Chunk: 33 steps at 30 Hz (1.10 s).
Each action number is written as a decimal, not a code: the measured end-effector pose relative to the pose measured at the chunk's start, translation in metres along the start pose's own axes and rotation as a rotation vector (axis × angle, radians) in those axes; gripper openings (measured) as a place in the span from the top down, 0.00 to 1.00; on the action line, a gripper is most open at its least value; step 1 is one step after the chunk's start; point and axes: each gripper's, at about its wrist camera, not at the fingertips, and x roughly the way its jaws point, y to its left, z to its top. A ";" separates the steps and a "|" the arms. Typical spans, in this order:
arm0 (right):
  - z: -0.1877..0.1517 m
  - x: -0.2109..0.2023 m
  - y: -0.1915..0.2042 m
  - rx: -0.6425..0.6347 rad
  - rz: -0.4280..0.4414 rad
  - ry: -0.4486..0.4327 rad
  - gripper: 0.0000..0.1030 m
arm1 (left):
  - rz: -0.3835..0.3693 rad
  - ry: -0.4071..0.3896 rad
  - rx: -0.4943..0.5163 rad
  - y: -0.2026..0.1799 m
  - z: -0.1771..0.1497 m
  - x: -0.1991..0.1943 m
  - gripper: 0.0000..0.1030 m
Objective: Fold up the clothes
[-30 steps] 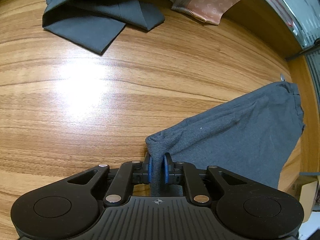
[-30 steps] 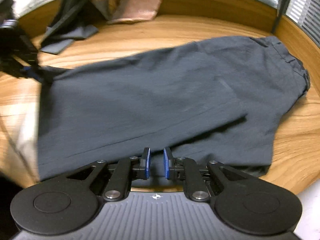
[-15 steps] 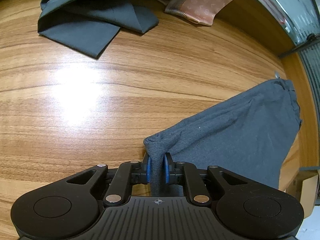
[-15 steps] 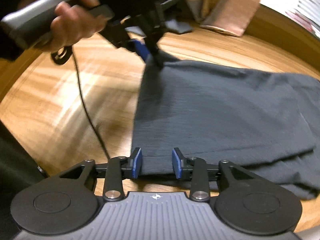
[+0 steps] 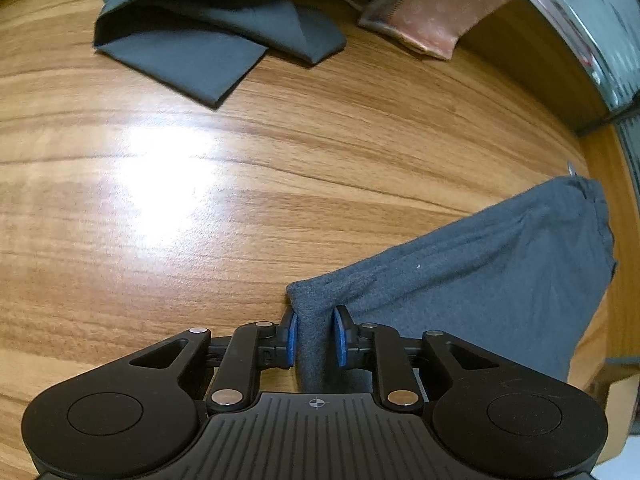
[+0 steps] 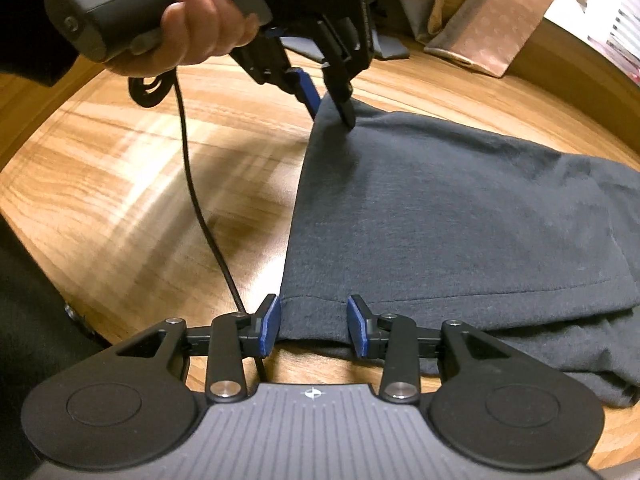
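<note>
No legible writing. Left tool [image 5: 314,339], pitched steeply down, pinches a corner of the grey trousers [image 6: 460,216]; jaws just easing apart, cloth between. Right tool [image 6: 313,325], jaws parted, straddles the hem, pads not pressing. Trousers flat on wooden counter [image 5: 160,200]. Dark garment [image 5: 208,48] at far edge.

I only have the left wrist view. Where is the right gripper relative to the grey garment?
Observer: The right gripper straddles the near hem corner of the grey garment. Its jaws have just been opening, and the pads are not pressing.
Operator: Is my left one holding?
Observer: The left gripper pinches the far corner, raised off the table, though its jaws just eased wider.
Operator: Anything nearby?
Observer: A black cable hangs from the left handle.
</note>
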 end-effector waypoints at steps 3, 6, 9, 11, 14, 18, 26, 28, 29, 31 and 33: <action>0.000 -0.003 -0.002 0.000 0.005 -0.009 0.74 | 0.007 -0.025 -0.027 -0.003 -0.004 -0.004 0.86; 0.000 -0.014 -0.005 -0.001 0.003 -0.033 0.89 | 0.005 -0.056 -0.028 -0.017 -0.004 -0.020 0.88; 0.003 -0.036 -0.016 0.032 0.005 -0.087 0.91 | -0.001 -0.085 -0.034 -0.033 -0.003 -0.037 0.88; 0.005 -0.053 -0.029 0.068 0.009 -0.123 0.91 | -0.017 -0.101 -0.056 -0.046 -0.001 -0.048 0.88; 0.009 -0.078 -0.050 0.085 -0.007 -0.170 0.91 | -0.048 -0.122 -0.097 -0.068 0.003 -0.062 0.88; 0.016 -0.105 -0.092 0.158 -0.026 -0.215 0.91 | -0.094 -0.148 -0.127 -0.105 0.010 -0.071 0.89; 0.011 -0.122 -0.190 0.359 -0.080 -0.237 0.92 | -0.116 -0.166 -0.123 -0.192 0.033 -0.028 0.90; 0.007 -0.120 -0.211 0.383 -0.104 -0.238 0.92 | -0.112 -0.164 -0.111 -0.214 0.040 -0.012 0.90; 0.005 -0.118 -0.221 0.393 -0.113 -0.236 0.92 | -0.110 -0.160 -0.104 -0.225 0.044 -0.004 0.90; 0.000 -0.111 -0.239 0.427 -0.124 -0.231 0.92 | -0.102 -0.149 -0.089 -0.245 0.049 0.012 0.90; -0.005 -0.105 -0.256 0.467 -0.132 -0.226 0.92 | -0.094 -0.134 -0.081 -0.262 0.052 0.027 0.90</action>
